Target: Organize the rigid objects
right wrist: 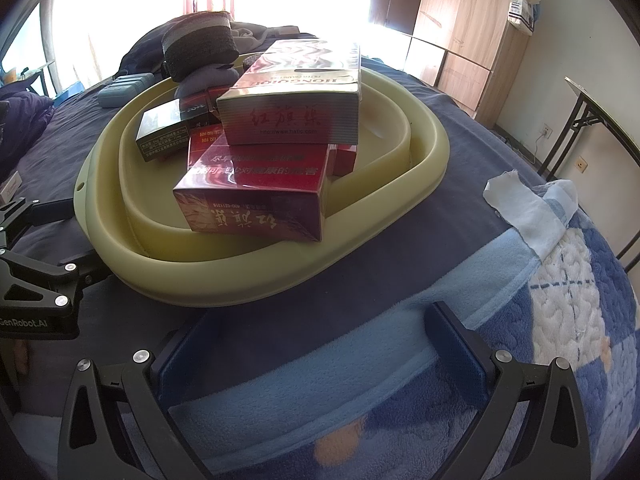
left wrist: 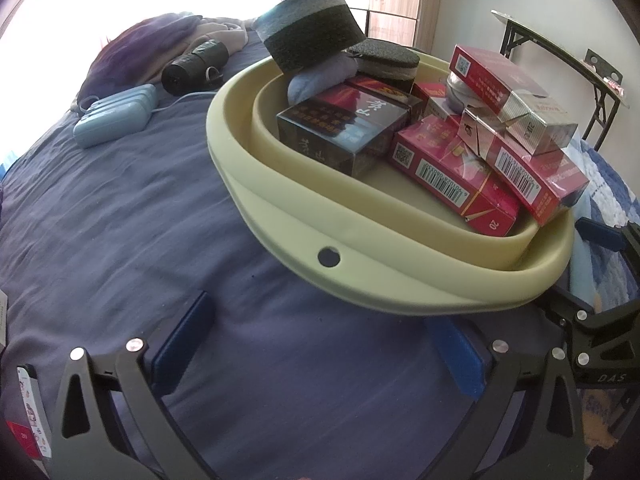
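A pale yellow-green basin [left wrist: 280, 216] [right wrist: 224, 280] rests on the blue bedsheet. It holds a dark cigarette box [left wrist: 344, 132] [right wrist: 164, 132], several red cigarette boxes [left wrist: 452, 172] [right wrist: 256, 192] stacked on one another, and a black-and-grey foam roll [left wrist: 312, 24] [right wrist: 200, 44] at the far side. My left gripper [left wrist: 320, 352] is open just in front of the basin's near rim, holding nothing. At the basin's other side, over the fleece blanket, my right gripper [right wrist: 320, 360] is also open, a short way from the rim. Neither touches the basin.
A light blue case [left wrist: 116, 120], a black roll [left wrist: 196, 66] and piled clothes lie on the bed beyond the basin. A white cloth [right wrist: 524, 208] lies on the blue fleece blanket [right wrist: 568, 300]. A folding table [left wrist: 560, 52] and a wardrobe [right wrist: 472, 32] stand beside the bed.
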Action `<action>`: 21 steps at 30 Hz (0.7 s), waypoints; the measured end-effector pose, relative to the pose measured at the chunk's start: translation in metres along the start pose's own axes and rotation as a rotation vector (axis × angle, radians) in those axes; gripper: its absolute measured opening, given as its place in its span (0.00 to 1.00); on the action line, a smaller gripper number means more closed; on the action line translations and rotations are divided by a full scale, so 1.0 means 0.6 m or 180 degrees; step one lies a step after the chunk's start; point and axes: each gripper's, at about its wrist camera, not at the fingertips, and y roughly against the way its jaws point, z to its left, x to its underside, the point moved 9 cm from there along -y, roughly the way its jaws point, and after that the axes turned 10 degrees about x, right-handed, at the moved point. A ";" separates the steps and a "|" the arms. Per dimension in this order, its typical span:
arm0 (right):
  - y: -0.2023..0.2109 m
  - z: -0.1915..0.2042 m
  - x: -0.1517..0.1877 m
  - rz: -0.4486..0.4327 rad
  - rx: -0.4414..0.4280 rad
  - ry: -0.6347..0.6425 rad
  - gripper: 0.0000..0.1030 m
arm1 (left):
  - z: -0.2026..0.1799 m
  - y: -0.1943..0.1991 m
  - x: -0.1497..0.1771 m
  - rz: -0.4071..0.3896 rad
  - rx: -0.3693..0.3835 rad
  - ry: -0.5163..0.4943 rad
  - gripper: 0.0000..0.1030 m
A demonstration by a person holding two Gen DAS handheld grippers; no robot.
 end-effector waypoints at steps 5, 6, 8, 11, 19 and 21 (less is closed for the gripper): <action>0.000 -0.001 0.000 0.0000 0.0000 0.0000 1.00 | -0.001 0.000 0.000 0.0000 0.0001 0.0001 1.00; 0.000 0.000 0.000 0.0000 0.0000 0.0001 1.00 | 0.000 0.000 0.000 0.0000 0.0001 0.0001 1.00; 0.000 -0.001 0.000 0.0000 0.0000 0.0000 1.00 | -0.001 0.000 0.000 -0.0001 0.0003 0.0002 1.00; 0.000 -0.001 0.000 0.0000 0.0000 0.0000 1.00 | -0.001 0.000 0.000 0.0000 0.0002 0.0001 1.00; 0.000 0.001 0.000 0.0000 -0.0001 0.0000 1.00 | -0.001 0.000 0.000 -0.0001 0.0005 0.0004 1.00; 0.000 0.000 0.000 0.0000 0.0000 0.0001 1.00 | 0.000 0.000 0.000 0.0000 0.0000 0.0000 1.00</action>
